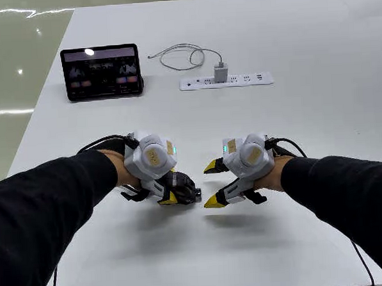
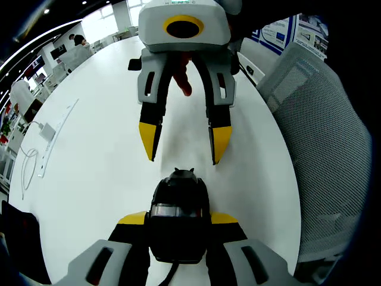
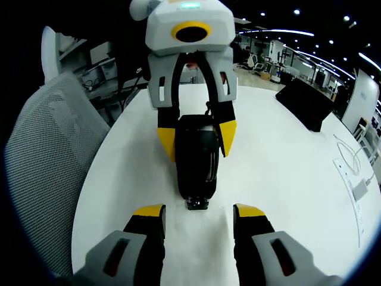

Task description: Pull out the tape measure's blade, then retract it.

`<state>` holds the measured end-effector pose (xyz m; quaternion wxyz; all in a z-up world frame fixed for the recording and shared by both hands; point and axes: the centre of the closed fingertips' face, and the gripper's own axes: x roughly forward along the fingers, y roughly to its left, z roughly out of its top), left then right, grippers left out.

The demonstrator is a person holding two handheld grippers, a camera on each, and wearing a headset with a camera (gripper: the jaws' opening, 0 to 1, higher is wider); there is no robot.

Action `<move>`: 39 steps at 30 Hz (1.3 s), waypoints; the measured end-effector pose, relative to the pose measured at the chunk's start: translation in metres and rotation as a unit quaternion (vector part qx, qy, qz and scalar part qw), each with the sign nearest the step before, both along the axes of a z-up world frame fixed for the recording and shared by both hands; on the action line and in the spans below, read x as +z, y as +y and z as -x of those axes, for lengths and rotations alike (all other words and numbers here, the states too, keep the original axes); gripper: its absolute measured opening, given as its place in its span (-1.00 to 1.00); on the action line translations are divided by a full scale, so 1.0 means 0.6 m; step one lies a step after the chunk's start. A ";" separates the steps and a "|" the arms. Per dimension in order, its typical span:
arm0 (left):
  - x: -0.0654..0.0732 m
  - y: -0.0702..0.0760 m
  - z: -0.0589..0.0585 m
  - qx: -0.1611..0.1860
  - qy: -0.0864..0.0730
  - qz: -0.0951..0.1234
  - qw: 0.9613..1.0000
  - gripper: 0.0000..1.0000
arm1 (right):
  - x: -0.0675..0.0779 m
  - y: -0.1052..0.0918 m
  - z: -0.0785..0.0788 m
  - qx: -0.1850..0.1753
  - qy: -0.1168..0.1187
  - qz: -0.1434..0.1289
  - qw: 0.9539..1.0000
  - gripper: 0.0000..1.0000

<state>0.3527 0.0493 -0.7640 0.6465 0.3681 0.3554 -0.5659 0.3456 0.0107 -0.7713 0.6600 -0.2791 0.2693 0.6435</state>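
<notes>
- The left gripper [image 3: 196, 137] is clamped on the black tape measure [image 2: 178, 217], one yellow-tipped jaw on each side of the case.
- The right gripper [image 1: 212, 184] has its jaws spread wide and holds nothing. It faces the tape measure's front end, which sits just short of its jaw tips.
- No blade shows outside the case.
- Both grippers are low over a white worktop [image 1: 314, 40], near its front edge.
- At the far side, well apart from the grippers, a dark tablet [image 1: 101, 72] stands propped near the left edge. To its right lies a white power strip [image 1: 255, 79] with a charger [image 1: 220, 72] plugged in and a looped cable [image 1: 183, 57].
- Bare worktop lies between these and the grippers.
- A glossy floor [image 1: 14, 62] lies beyond the left edge.
- A grey mesh chair [image 2: 321, 131] stands by the worktop.
</notes>
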 end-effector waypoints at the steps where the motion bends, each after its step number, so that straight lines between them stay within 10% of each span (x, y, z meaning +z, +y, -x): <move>1: 0.000 0.000 -0.001 0.001 0.003 0.000 1.000 -0.36 | -0.003 0.002 0.001 0.002 0.005 0.004 1.000 -0.26; 39: -0.004 0.002 0.001 0.008 0.015 -0.020 1.000 -0.36 | -0.032 0.016 0.000 0.023 0.009 0.051 0.998 -0.84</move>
